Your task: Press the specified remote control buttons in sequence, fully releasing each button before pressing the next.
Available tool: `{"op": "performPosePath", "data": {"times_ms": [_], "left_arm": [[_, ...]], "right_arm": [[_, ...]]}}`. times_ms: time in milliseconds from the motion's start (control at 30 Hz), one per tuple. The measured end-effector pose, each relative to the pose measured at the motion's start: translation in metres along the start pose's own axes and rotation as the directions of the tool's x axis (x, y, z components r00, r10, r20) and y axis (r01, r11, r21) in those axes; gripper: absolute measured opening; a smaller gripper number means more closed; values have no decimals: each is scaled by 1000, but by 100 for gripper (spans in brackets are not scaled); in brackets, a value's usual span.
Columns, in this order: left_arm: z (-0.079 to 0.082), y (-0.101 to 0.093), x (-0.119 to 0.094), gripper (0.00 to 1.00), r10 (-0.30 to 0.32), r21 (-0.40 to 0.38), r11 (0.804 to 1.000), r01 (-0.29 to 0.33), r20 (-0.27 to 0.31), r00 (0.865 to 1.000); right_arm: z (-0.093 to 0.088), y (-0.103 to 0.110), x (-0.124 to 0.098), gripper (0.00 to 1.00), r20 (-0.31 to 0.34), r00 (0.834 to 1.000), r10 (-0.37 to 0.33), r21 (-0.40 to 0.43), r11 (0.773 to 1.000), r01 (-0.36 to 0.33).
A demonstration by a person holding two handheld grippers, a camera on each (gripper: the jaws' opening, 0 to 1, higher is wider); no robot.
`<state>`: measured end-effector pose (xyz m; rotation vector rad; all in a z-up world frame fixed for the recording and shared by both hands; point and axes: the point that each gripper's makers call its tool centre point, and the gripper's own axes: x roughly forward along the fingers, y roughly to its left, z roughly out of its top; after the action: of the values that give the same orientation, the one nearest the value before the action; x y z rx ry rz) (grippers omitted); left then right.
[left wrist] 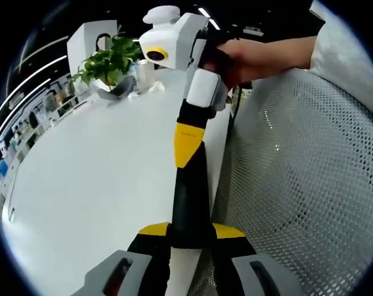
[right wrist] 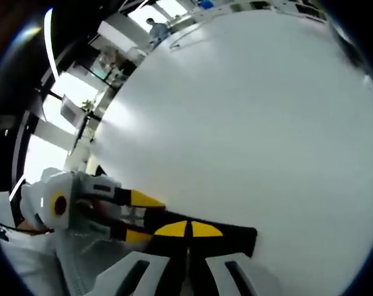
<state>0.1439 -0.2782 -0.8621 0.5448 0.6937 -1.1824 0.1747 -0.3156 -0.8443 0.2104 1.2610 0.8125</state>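
Gripping the dark remote (left wrist: 189, 203), left gripper (left wrist: 191, 237) fingers; right gripper (right wrist: 189, 237) fingers closed on its end.

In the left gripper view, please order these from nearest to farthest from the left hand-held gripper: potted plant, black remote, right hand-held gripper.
1. Black remote, between its jaws, bottom centre.
2. Right hand-held gripper, centre, tip on the remote.
3. Potted plant, upper left, far along the table.

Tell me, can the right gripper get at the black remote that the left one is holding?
Probably yes. The left gripper holds the remote above the white table. The right gripper has its closed fingers pointing at the remote's face, seemingly touching it, with nothing between.
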Motion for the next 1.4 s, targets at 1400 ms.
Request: {"op": "performPosePath", "data": {"times_ms": [1400], "left_arm": [[0,1,0,24,3,-6,1000,-3,9,1000]], "right_arm": [[1,-7,8,0,28,1000,-8,61,998,6]]}}
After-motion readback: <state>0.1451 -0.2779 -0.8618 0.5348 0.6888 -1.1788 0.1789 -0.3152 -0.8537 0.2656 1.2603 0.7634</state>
